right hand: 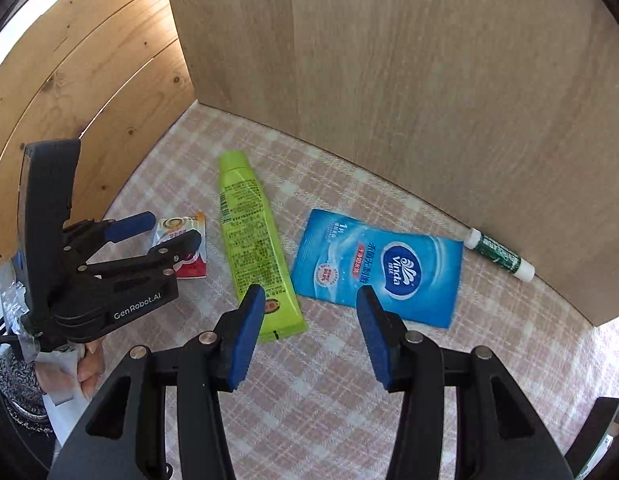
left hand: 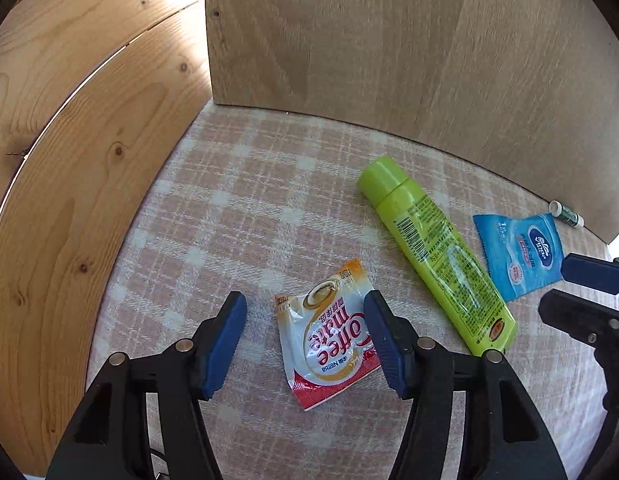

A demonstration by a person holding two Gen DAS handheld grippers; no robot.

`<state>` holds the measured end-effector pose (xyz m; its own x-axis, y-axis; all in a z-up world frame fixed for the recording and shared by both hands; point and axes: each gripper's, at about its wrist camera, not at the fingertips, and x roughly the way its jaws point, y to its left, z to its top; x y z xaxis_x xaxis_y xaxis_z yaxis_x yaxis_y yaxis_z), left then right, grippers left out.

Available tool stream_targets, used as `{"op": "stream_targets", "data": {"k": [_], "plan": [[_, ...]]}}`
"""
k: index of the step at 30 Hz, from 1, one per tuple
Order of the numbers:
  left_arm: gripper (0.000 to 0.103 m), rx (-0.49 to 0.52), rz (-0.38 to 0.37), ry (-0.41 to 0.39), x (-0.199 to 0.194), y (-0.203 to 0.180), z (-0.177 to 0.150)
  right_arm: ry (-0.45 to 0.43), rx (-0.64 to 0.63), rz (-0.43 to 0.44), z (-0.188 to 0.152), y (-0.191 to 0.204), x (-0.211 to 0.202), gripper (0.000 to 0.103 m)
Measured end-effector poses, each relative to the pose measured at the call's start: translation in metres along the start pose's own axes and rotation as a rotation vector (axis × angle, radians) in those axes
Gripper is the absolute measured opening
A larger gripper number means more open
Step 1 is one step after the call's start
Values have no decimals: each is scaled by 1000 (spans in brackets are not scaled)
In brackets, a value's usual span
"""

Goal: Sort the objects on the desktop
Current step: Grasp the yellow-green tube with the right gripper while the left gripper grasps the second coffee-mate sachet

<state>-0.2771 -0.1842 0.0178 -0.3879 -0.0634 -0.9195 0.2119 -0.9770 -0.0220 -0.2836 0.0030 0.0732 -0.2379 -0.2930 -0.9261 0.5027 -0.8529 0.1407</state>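
Left tongs point(left hand: 305, 312) partly open, empty, poised over the Coffee-mate sachet point(left hand: 329, 332). Right tongs point(right hand: 311, 304) partly open, empty, between the green tube point(right hand: 253, 236) and the blue Vinda wipe packet point(right hand: 381, 268). Glue stick point(right hand: 499, 254) against the wooden back panel point(right hand: 389, 60). Checked cloth point(right hand: 309, 380) covers the table.

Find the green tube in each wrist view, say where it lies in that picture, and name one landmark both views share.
Left wrist view: the green tube lies right of centre, running diagonally, cap end at upper left.
Right wrist view: the green tube lies left of centre, running nearly top to bottom, its crimped end nearest the camera.
Shared landmark: the blue wipe packet, just right of the tube in both.
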Motion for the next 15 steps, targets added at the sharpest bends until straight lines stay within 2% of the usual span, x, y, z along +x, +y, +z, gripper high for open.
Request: {"op": "stream_targets", "data": {"k": [5, 15], "plan": [[44, -22, -2, -17, -6, 9, -10, 5, -82, -7, 16, 25, 24, 47], [34, -63, -31, -44, -14, 21, -25, 26, -192, -29, 40, 56, 67, 48]]}}
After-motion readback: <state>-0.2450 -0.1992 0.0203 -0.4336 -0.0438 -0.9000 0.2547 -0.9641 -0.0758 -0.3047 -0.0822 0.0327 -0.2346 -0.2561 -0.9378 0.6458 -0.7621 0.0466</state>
